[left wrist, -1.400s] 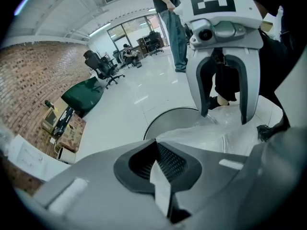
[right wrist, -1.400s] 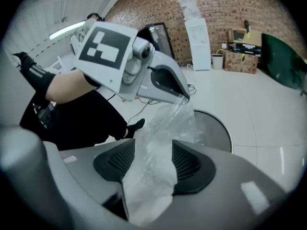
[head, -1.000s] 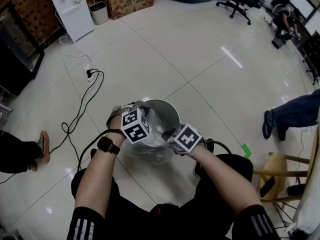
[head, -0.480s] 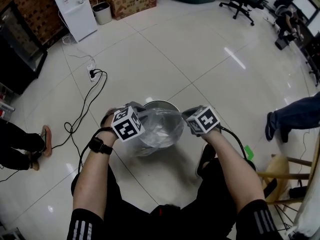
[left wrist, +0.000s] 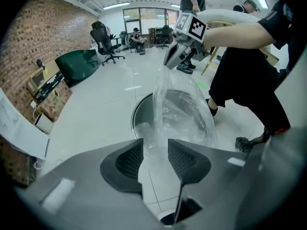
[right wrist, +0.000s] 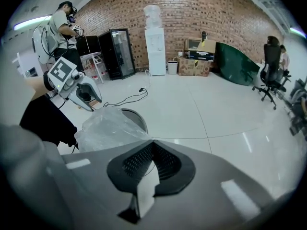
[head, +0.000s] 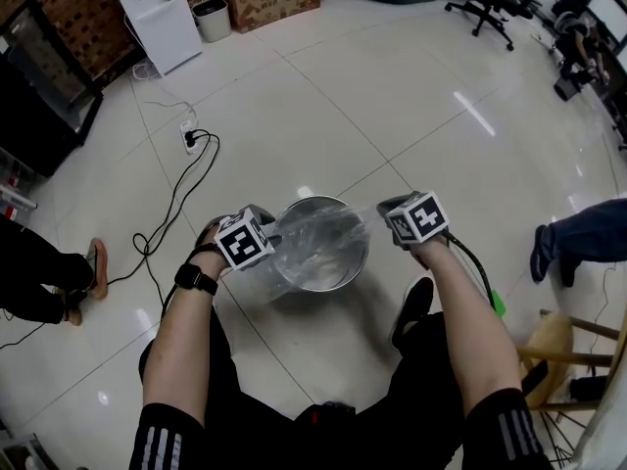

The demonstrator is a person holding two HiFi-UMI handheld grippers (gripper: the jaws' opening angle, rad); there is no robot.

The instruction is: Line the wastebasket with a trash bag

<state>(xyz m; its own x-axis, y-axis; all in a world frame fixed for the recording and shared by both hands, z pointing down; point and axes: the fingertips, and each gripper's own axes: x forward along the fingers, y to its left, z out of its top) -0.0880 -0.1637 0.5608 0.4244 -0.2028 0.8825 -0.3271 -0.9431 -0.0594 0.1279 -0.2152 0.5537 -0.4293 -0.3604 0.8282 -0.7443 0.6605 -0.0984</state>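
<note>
Head view: the wastebasket (head: pixel 306 203) stands on the tiled floor, with the clear trash bag (head: pixel 328 248) draped across its mouth. The left gripper (head: pixel 259 231) sits at the rim's 9 o'clock and the right gripper (head: pixel 396 213) at 2 o'clock.

Left gripper view: the left gripper's (left wrist: pixel 156 150) 2 jaws stand apart and have just been opening. Bag film (left wrist: pixel 181 111) lies loosely between them, running toward 12 o'clock.

Right gripper view: the right gripper's (right wrist: pixel 152 145) jaws are closed, pinching the bag's edge (right wrist: pixel 108 126). The film stretches toward 10 o'clock over the wastebasket (right wrist: pixel 137 117).
</note>
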